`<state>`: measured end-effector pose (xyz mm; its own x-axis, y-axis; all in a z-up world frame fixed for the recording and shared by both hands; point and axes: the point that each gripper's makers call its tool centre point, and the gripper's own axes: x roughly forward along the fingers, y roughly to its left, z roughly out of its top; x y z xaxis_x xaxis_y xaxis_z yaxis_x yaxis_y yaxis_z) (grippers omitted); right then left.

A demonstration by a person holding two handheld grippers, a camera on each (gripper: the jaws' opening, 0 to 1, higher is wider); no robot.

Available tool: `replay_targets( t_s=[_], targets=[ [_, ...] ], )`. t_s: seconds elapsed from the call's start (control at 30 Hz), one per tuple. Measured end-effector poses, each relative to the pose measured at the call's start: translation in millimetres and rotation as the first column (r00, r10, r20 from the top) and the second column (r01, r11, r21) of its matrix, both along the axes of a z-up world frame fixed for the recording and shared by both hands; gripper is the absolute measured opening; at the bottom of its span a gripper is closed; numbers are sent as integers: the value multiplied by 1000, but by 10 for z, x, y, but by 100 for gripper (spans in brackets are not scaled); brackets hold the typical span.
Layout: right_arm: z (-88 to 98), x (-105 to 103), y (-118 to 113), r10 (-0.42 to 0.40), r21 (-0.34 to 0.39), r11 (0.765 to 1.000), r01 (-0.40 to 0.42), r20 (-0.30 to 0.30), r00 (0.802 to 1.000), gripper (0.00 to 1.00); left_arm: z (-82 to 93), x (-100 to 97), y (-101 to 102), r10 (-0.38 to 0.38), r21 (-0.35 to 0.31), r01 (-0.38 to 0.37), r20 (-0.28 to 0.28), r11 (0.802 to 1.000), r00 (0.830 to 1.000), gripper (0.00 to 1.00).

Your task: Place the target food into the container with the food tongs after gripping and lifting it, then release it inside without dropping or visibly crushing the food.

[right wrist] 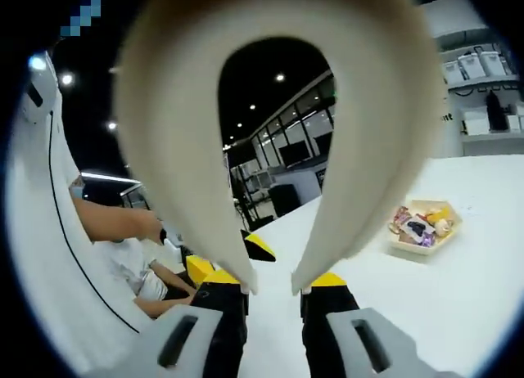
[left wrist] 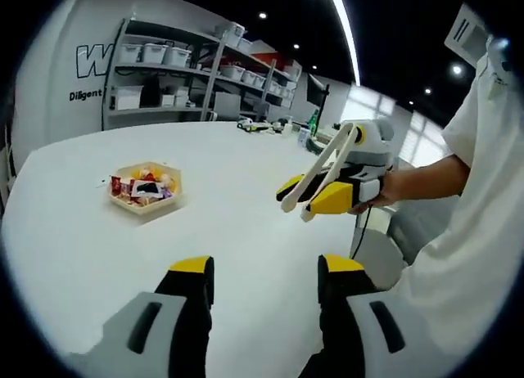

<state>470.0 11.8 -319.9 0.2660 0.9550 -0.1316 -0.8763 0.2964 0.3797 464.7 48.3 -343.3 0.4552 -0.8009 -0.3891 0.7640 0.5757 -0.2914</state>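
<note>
Yellow-tipped fingers of the left gripper [left wrist: 264, 276] rise from six o'clock in the left gripper view, spread apart and grasping nothing, hanging over the bare white tabletop [left wrist: 246, 173]. At three o'clock the right gripper [left wrist: 315, 196], held by a person's hand [left wrist: 385, 190], is clenched on the cream food tongs [left wrist: 327, 169], whose arms point toward nine o'clock, well above the tabletop.

In the right gripper view the tongs [right wrist: 270, 132] loom huge from the fingers [right wrist: 223, 281] at six o'clock up to twelve, their looped end close to the lens.

At nine o'clock in the left gripper view sits the container [left wrist: 146, 186], a pale hexagonal tray already holding wrapped snacks; it shows again at three o'clock in the right gripper view. Which piece is the target food I cannot tell.

Likely risks: the tongs slip or twist in the fingers, since the arms are smooth and long; squeezing too hard could crush the food; the light tray may slide if nudged.
</note>
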Motion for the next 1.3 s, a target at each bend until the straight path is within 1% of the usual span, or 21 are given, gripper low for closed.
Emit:
replay_targets(
  t_s=[0.13, 0.17, 0.2, 0.23, 0.3, 0.33, 0.4, 0.43, 0.5, 0.6, 0.73, 0.8, 0.9, 0.93, 1.0, 1.07, 1.1, 1.13, 1.17, 1.23, 1.3],
  targets=[
    [75, -59, 67, 19, 41, 999, -19, 2, 1000, 19, 102, -55, -99, -32, -87, 31, -14, 996, 999, 39],
    [99, -82, 85, 27, 57, 998, -26, -8, 1000, 19, 123, -78, -123, -46, -108, 43, -17, 993, 999, 36],
    [125, -107, 100, 38, 76, 996, -36, -23, 999, 19, 140, -78, -141, -34, -138, 28, -39, 990, 999, 31],
    [138, -113, 105, 40, 83, 996, -38, -21, 999, 19, 131, -76, -137, -32, -136, 25, -49, 990, 998, 26],
    [181, -151, 120, 55, 111, 992, -51, -37, 998, 19, 167, -95, -161, -59, -146, 56, -19, 988, 998, 18],
    [184, -164, 124, 62, 114, 992, -57, -40, 997, 19, 196, -98, -166, -59, -155, 57, -8, 986, 998, 17],
    [195, -175, 127, 64, 119, 991, -59, -36, 997, 19, 276, -111, -203, -64, -204, 60, -15, 977, 998, 16],
    [232, -174, 134, 62, 147, 988, -53, -57, 996, 19, 252, -125, -209, -78, -193, 73, -20, 978, 997, 15],
    [237, -166, 138, 61, 150, 987, -52, -60, 996, 19, 274, -151, -241, -99, -218, 91, -24, 972, 995, 18],
    [249, -184, 162, 73, 151, 987, -63, -61, 995, 19, 273, -147, -250, -99, -228, 92, -21, 969, 995, 21],
    [248, -208, 182, 81, 152, 986, -70, -64, 995, 20, 354, -198, -311, -133, -281, 123, -18, 952, 991, 16],
    [243, -216, 187, 83, 152, 986, -73, -63, 995, 20, 375, -203, -319, -139, -286, 136, 11, 949, 990, 11],
    [248, -223, 184, 91, 167, 983, -76, -81, 993, 20, 400, -232, -340, -156, -309, 153, 16, 939, 988, 8],
    [253, -229, 186, 97, 174, 981, -81, -86, 992, 20, 424, -262, -356, -181, -307, 191, 59, 933, 982, 6],
    [242, -251, 187, 112, 170, 981, -95, -90, 990, 20, 411, -273, -359, -186, -298, 197, 64, 934, 980, 6],
    [257, -293, 195, 139, 183, 976, -119, -101, 985, 21, 442, -333, -371, -232, -291, 253, 106, 923, 967, 5],
    [267, -297, 197, 140, 186, 975, -121, -94, 986, 21, 458, -340, -369, -245, -287, 272, 128, 919, 961, 5],
    [272, -295, 199, 138, 184, 975, -121, -86, 987, 21, 453, -333, -360, -233, -287, 257, 116, 923, 966, 5],
    [275, -296, 202, 140, 182, 976, -123, -82, 987, 21, 457, -337, -357, -238, -286, 264, 123, 921, 964, 4],
    [298, -285, 206, 142, 186, 974, -127, -68, 988, 23, 494, -339, -354, -250, -281, 291, 175, 914, 952, 3],
    [335, -274, 207, 143, 191, 972, -134, -36, 989, 24, 511, -340, -346, -249, -294, 286, 159, 912, 955, 3]
  ],
)
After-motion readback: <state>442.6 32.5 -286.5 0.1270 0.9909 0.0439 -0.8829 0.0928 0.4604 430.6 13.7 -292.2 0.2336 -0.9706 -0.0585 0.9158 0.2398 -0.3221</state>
